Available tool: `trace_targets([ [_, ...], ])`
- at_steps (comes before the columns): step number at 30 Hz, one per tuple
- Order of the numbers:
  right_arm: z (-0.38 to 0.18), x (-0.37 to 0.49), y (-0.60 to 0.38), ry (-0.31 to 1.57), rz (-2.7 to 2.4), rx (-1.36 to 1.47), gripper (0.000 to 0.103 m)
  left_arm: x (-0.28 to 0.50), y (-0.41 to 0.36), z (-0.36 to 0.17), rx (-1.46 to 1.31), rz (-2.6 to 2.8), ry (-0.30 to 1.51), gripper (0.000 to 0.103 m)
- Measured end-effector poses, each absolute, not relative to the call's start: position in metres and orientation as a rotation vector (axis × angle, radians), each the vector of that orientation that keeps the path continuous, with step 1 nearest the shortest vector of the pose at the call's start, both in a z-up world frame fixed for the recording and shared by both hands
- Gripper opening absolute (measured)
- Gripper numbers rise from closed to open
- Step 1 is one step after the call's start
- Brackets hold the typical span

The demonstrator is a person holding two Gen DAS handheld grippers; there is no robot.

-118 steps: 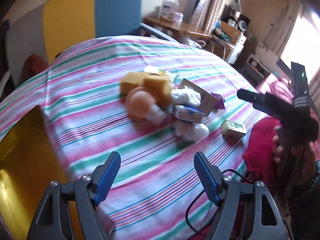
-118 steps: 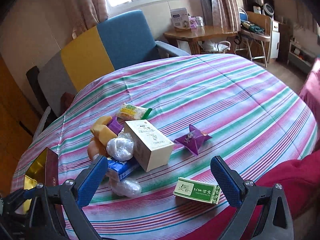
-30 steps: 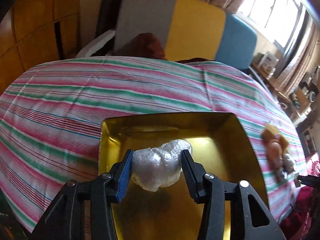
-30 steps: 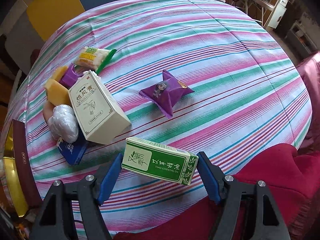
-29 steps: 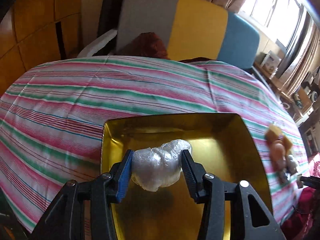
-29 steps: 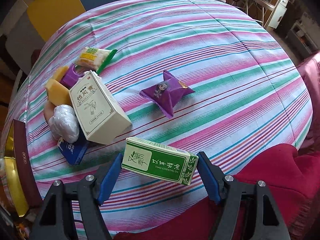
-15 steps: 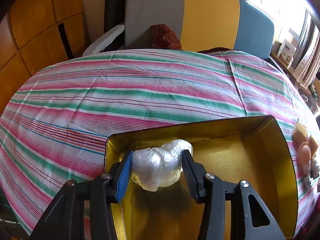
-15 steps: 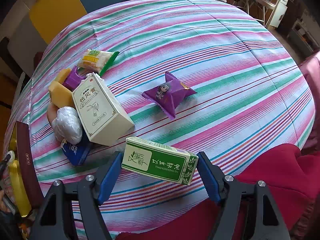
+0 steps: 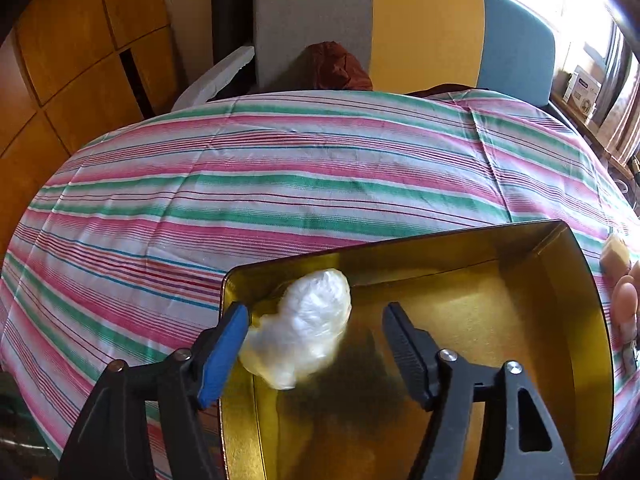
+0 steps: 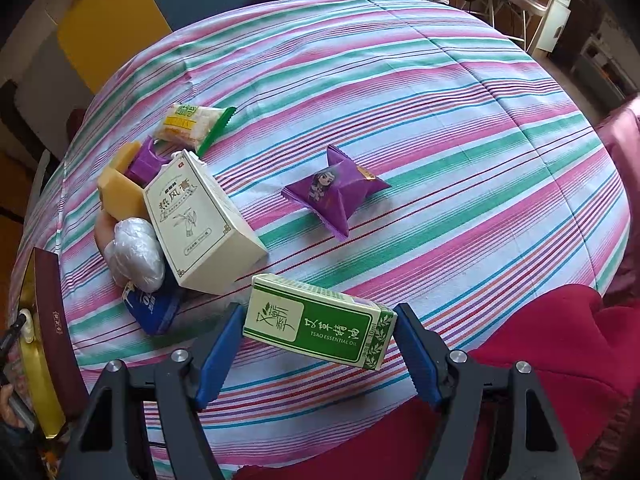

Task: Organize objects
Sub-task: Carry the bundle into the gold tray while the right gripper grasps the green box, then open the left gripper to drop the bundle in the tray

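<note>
My left gripper (image 9: 316, 320) is open over the gold tray (image 9: 520, 240). A clear-wrapped white bundle (image 9: 304, 328) sits free between its jaws, near the left finger, at the tray's far left corner. My right gripper (image 10: 316, 336) is shut on a green and white essential-oil box (image 10: 320, 320), held above the striped tablecloth (image 10: 440, 120). On the cloth lie a cream carton (image 10: 200, 224), a purple snack packet (image 10: 336, 196), a yellow-green packet (image 10: 192, 124), yellow sponges (image 10: 120, 188), another wrapped bundle (image 10: 136, 256) and a blue packet (image 10: 154, 308).
The tray also shows at the left edge of the right wrist view (image 10: 40, 344). A grey, yellow and blue chair (image 9: 400, 28) stands behind the table. A red cushion (image 10: 540, 360) lies at the table's near right edge. Wooden panelling (image 9: 80, 60) is at far left.
My left gripper has opened and let go of the wrapped bundle, which now rests in the tray. My right gripper still holds the green box, nearly unmoved.
</note>
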State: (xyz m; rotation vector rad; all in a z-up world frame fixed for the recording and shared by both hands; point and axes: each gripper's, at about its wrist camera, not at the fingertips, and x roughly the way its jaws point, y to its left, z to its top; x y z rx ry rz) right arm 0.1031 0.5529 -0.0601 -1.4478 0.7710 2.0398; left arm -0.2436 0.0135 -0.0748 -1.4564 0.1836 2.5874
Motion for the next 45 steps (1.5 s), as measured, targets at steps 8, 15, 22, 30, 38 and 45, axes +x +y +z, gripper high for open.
trace_targets([
  [8,-0.059,0.104,0.553,0.767,2.042,-1.432,0.075,-0.202,0.006,-0.026,-1.229,2.703,0.194,0.071],
  [15,-0.059,0.103,0.553,0.755,2.042,-1.427,0.075,-0.143,0.003,0.017,-1.039,2.744,0.168,0.071],
  [22,-0.057,0.104,0.552,0.742,2.056,-1.413,0.075,-0.100,0.009,0.028,-1.009,2.728,0.136,0.071],
  [30,-0.053,0.105,0.549,0.723,2.079,-1.384,0.075,-0.070,0.009,0.028,-1.012,2.728,0.111,0.071],
  [38,-0.046,0.108,0.548,0.701,2.102,-1.327,0.075,-0.055,-0.001,0.022,-1.043,2.732,0.076,0.071],
  [45,-0.038,0.104,0.543,0.670,2.107,-1.311,0.075,-0.047,-0.018,0.010,-1.098,2.734,0.053,0.071],
])
